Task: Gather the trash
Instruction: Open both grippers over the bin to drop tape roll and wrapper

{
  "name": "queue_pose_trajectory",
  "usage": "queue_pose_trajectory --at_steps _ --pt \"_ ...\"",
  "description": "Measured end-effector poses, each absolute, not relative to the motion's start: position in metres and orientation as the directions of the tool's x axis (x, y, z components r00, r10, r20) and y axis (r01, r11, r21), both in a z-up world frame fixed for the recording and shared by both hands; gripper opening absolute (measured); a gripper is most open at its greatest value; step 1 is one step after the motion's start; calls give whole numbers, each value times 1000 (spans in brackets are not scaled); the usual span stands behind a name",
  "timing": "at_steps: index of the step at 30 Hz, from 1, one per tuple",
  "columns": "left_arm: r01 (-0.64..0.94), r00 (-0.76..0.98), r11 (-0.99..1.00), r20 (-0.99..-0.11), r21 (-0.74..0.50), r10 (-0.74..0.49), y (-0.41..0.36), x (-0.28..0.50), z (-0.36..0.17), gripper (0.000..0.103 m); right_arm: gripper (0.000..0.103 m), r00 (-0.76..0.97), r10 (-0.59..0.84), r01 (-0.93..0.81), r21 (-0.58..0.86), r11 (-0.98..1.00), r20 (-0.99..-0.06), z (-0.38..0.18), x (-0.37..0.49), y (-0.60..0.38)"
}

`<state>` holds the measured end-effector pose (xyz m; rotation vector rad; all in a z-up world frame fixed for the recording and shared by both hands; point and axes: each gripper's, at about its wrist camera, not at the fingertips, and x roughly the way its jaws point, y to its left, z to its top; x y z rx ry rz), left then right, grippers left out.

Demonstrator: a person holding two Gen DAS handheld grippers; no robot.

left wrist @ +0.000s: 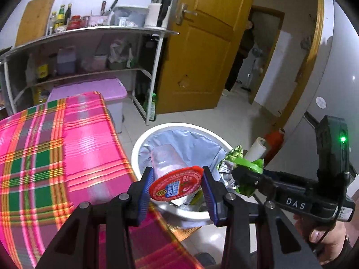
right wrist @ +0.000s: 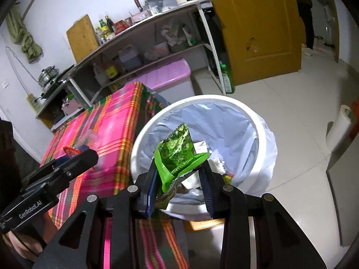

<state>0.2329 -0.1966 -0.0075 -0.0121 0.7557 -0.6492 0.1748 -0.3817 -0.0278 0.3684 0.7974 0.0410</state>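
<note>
From the left wrist, the left gripper [left wrist: 178,187] clamps a clear plastic cup [left wrist: 167,160] over the white trash bin [left wrist: 143,141], red lid [left wrist: 175,185] facing the camera, base pointing away; the right wrist alone shows the right gripper [right wrist: 179,179] pinching an upright crumpled green wrapper [right wrist: 177,154] above the bin's rim.

A pink plaid tablecloth [left wrist: 44,157] covers the table; behind it a metal shelf [left wrist: 89,33] holds bottles; a yellow door [left wrist: 202,44] stands open.

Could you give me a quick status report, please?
Left gripper clamps red-lidded cup. Right gripper clamps green wrapper. Both over lined bin. Nothing blocking.
</note>
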Motion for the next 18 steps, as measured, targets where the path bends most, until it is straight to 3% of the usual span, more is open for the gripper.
queue_pose_trajectory --at_steps 7,11,18 --pt "545 505 806 -678 -230 -534 -221 259 -28 44 40 670 162 128 328 936 -724 -45 193 -390" --pt "533 501 814 -688 -232 -525 -225 266 -38 53 45 661 154 138 320 937 -734 -49 196 -389" --pt "512 526 829 -680 -227 -511 -211 255 -31 54 45 669 143 131 305 943 -730 -41 185 -381"
